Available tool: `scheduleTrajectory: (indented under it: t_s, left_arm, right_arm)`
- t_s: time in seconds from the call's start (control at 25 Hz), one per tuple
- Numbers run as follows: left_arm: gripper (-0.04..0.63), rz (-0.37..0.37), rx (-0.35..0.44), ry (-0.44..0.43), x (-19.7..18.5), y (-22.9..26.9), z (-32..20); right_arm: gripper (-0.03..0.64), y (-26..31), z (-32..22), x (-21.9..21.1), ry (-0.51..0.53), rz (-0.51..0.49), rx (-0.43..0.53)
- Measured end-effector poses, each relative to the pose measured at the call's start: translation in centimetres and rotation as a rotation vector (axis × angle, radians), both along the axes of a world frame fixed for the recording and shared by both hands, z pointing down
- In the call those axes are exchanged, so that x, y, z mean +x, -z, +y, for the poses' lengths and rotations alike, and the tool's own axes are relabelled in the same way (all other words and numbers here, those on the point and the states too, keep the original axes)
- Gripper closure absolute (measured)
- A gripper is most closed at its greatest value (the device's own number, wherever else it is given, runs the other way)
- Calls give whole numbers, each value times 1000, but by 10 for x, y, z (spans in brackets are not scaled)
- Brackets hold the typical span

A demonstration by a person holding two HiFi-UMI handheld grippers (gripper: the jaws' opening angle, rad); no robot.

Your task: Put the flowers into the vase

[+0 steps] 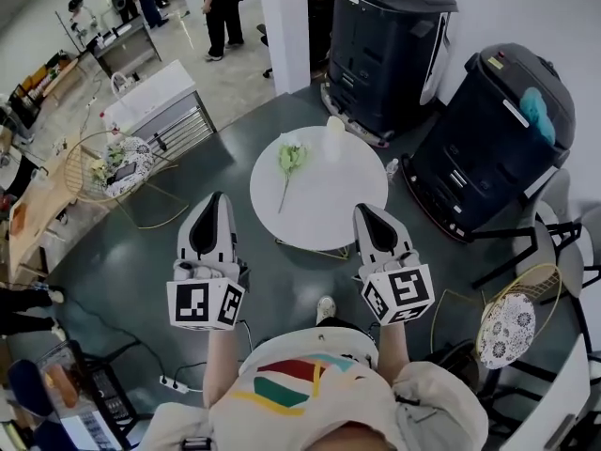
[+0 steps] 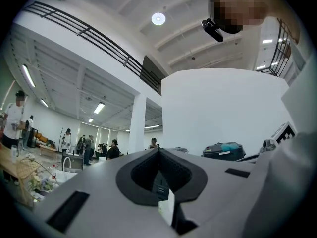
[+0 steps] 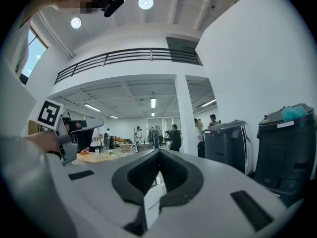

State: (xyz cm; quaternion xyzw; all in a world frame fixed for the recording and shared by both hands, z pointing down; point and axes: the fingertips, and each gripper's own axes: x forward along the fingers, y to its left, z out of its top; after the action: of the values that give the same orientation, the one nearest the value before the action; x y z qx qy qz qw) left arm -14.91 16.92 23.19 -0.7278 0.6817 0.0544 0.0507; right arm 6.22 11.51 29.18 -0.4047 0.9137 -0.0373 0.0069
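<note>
Flowers are found lying flat on the round white tabletop, in its left half. The pale green head is turned to the far edge and the thin stem runs back toward the near edge, leaning a little to the left. The long axis is thus directed almost straight at the person. The vase, a small whitish one, is placed upright near the far edge, just beside the flower head on its right.

Both grippers are held in the air before the near edge, apart from the tabletop and from the flowers. The left gripper is off the near left edge and the right gripper off the near right edge. In each gripper view the fingers are seen brought together at their tips, and nothing is held between them.

The free end of the stem is judged to be somewhat nearer to the left gripper. Before any grasp the fingers would have to be opened. It is expected that they would be closed across the stem, at a right angle to its length.
</note>
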Motion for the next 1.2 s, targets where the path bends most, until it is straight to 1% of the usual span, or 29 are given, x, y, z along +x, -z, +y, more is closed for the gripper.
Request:
scheduleTrajectory:
  t_s: [0.2,0.36,0.48,0.64,0.8,0.96,1.08,1.2]
  left_arm:
    - [589,14,40,31,9,10,-21]
    - [589,11,33,12,32,3,-37]
    - [589,13,14,-14,46,-5,-51]
    - [589,23,-1,-41,53,-13,-76]
    - [589,39,-16,-62,59,-22,-105]
    - [589,42,-36,-71,60,-29,-136]
    - [589,50,-42,-73,53,-33,-157]
    - [589,39,-41,-55,42,-34,-180]
  right_arm:
    - [607,6,-18,0,64,2,20]
    - [607,7,-29,4,102,3,31]
    - [607,9,-38,9,107,5,35]
    - [607,11,-53,16,95,7,36]
    - [607,-3,-72,27,68,36,0]
    - [607,-12,-100,29,46,56,-38]
    - [607,-14,-120,21,54,64,-49]
    - [607,-14,-144,9,65,77,-54]
